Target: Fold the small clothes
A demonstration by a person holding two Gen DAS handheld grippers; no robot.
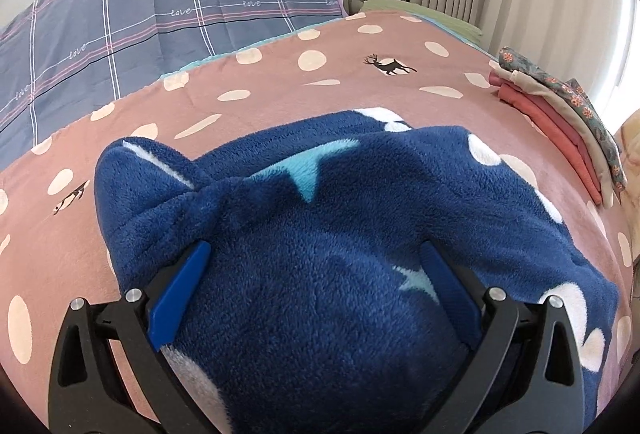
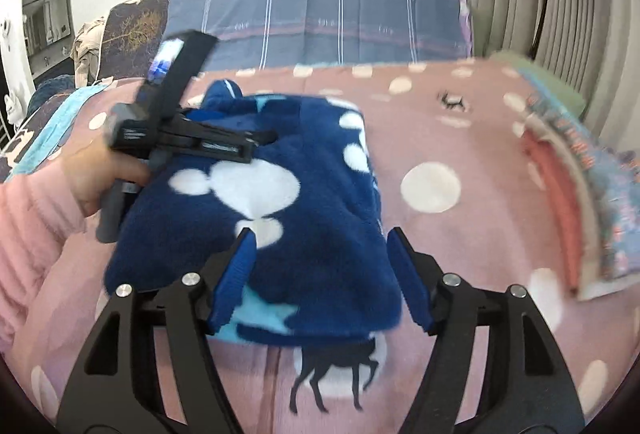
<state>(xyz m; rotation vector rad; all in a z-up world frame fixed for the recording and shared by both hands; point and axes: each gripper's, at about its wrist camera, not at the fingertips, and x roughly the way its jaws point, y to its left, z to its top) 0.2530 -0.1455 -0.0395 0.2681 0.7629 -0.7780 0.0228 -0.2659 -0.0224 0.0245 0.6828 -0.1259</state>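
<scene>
Blue fleece garment (image 2: 280, 201) lying on the pink dotted bedspread (image 2: 460, 121), partly folded into a compact block; white spots and pale blue stars mark its surface. All positions below are given relative to this garment.

Left gripper (image 1: 316, 254): spread wide, its two blue fingers (image 1: 180, 294) straddling a raised hump of fleece at the garment's near edge. The pile touches or nearly touches both fingers, but the jaws are not closed on it. In the right wrist view the same gripper (image 2: 264, 135) reaches in from the left, over the garment's far left part.

Right gripper (image 2: 320, 238): also released, fingers apart above the garment's near right corner — the frame is motion-blurred, so whether the tips touch the cloth cannot be settled.

Handling, as a judgement: the fleece looks thick, soft and light, with no stiffness of its own. It should bunch and spring back rather than hold a sharp crease, and a fold will probably need pressing flat. The deep pile should grip well against the ribbed fingers, so slipping seems unlikely; dragging the bedspread along is the likelier fault. Hold is best taken at an edge or corner, pinching all layers together — the small rounded flap (image 1: 136, 173) at the garment's far left is one free part that still stands up.

Beyond the garment's right side, well apart from it, lies a stack of folded clothes (image 1: 560, 113); behind it, a blue checked pillow (image 1: 160, 13).
</scene>
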